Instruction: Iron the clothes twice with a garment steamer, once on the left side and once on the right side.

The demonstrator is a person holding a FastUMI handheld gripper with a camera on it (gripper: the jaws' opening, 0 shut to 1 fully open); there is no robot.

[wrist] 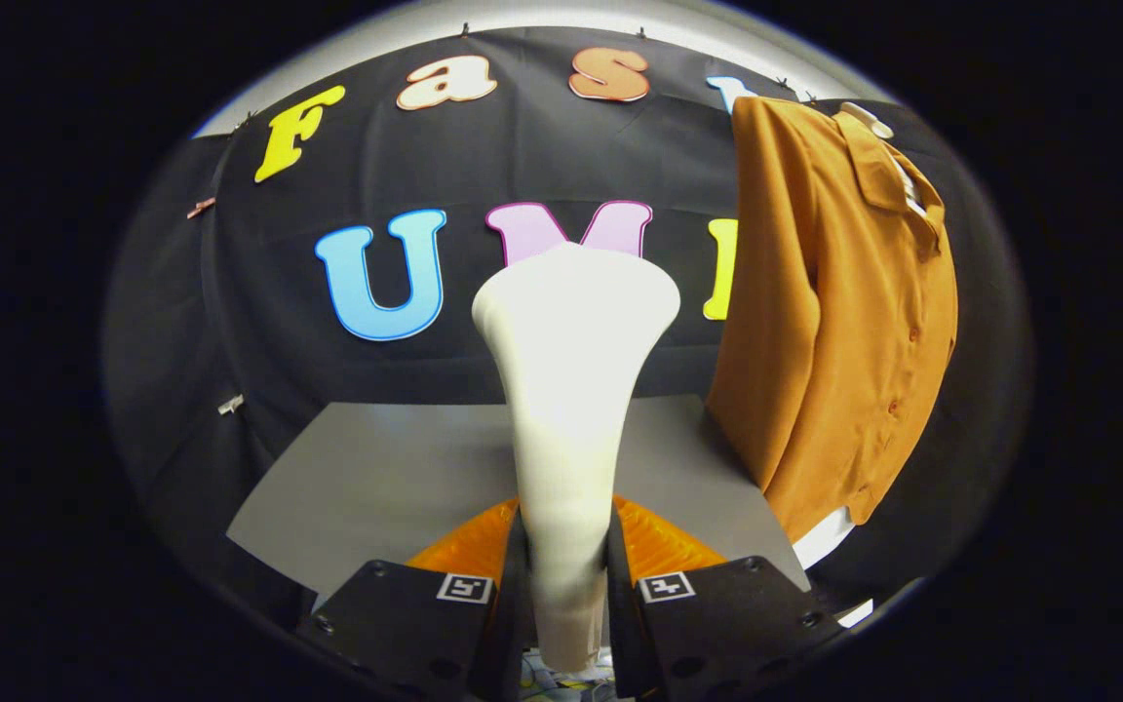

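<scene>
A white garment steamer [569,390] stands upright between my fingers, its wide head raised well above them. My gripper [566,575] is shut on the steamer's handle, with both fingers pressing its sides. An orange-brown buttoned shirt [834,312] hangs on a white hanger [869,119] to the right of the steamer and beyond the fingers, its front turned partly away. The steamer head is to the left of the shirt and not touching it.
A grey tabletop [376,487] lies below and ahead of the fingers, against the black cloth wall [230,322]. A white base or stand [830,536] shows under the shirt's hem. Small clips hold the cloth at the left.
</scene>
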